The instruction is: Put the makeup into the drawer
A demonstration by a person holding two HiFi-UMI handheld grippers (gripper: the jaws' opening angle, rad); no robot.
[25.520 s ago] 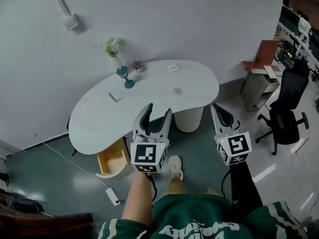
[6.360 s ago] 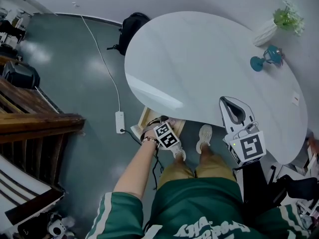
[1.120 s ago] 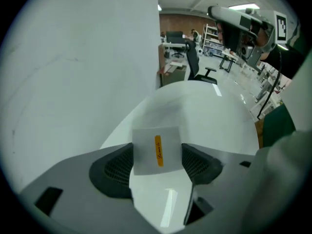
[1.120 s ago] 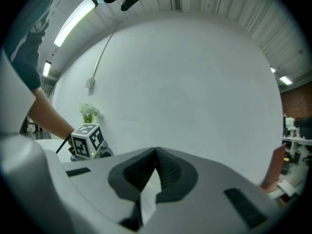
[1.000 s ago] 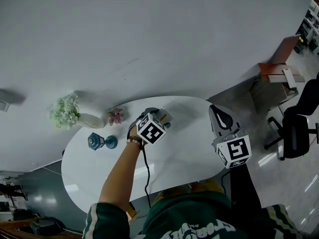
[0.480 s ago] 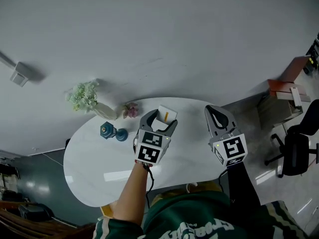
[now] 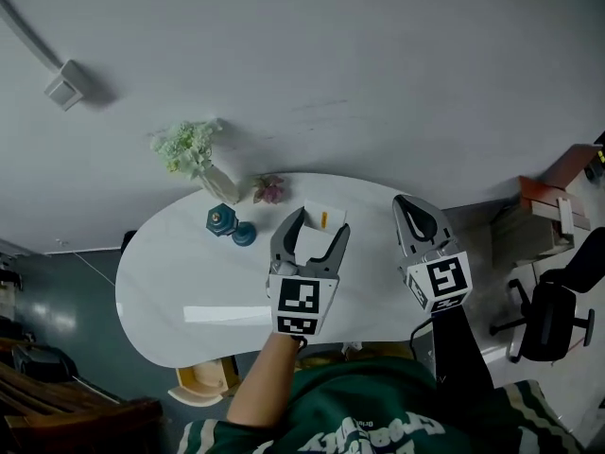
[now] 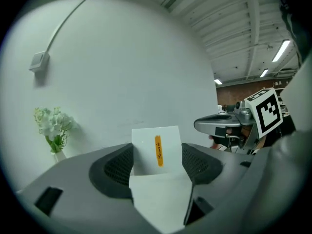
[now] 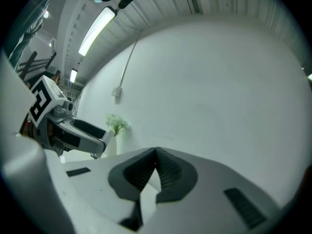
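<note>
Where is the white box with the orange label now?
In the head view the white box is near the centre, clamped in the left gripper over the table, left of the right gripper.

Table [image 7: 180,291] front & left free; vase [image 7: 219,184], blue ornament [image 7: 227,225], pink plant [image 7: 270,190] bunched at back nr wall [image 7: 378,83].

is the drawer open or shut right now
Open: in the head view the wooden drawer sticks out from under the near edge of the white table, with its inside showing.
</note>
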